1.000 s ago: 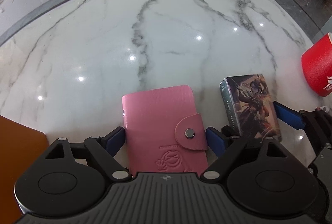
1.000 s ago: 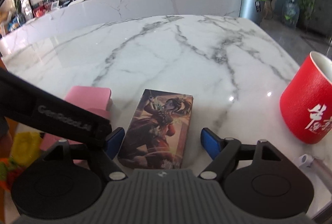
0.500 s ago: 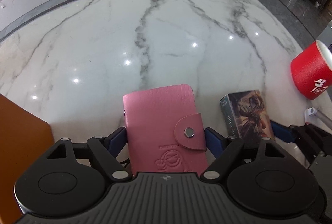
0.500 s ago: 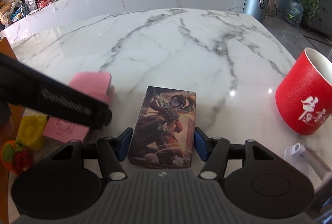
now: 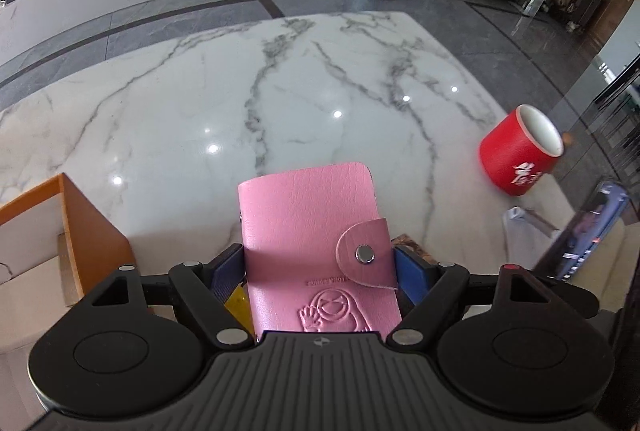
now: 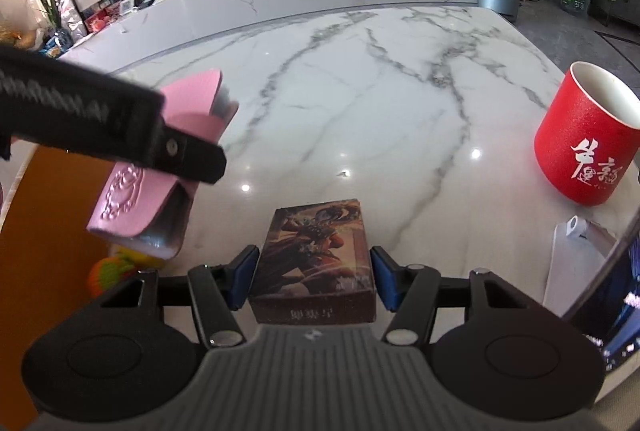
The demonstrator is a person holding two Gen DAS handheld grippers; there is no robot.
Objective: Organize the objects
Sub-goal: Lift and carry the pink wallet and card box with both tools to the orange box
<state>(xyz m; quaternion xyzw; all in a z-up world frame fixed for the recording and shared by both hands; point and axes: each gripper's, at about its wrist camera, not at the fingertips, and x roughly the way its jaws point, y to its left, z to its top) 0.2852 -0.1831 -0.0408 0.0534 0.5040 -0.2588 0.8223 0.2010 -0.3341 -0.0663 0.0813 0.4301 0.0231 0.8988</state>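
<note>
My left gripper (image 5: 320, 265) is shut on a pink snap-button card wallet (image 5: 308, 223) and holds it up off the white marble table (image 5: 280, 103). The right wrist view shows the same wallet (image 6: 132, 199) in the air at the left, with a black finger (image 6: 120, 123) of the left gripper across it. My right gripper (image 6: 314, 273) is shut on an illustrated card box (image 6: 316, 251), its blue pads against both long sides, and the box is raised off the marble. One corner of that box (image 5: 412, 245) peeks out behind the wallet.
A red mug (image 6: 584, 147) with white characters stands at the right. An orange open-topped box (image 5: 92, 227) sits at the near left, with a yellow-orange toy (image 6: 108, 269) by it. A white flat object (image 6: 576, 263) and a dark screen (image 6: 616, 283) lie near right.
The right jaws closed onto the card box and lifted it off the table. The left gripper rose with the pink wallet, and both views tilted up toward the room.
</note>
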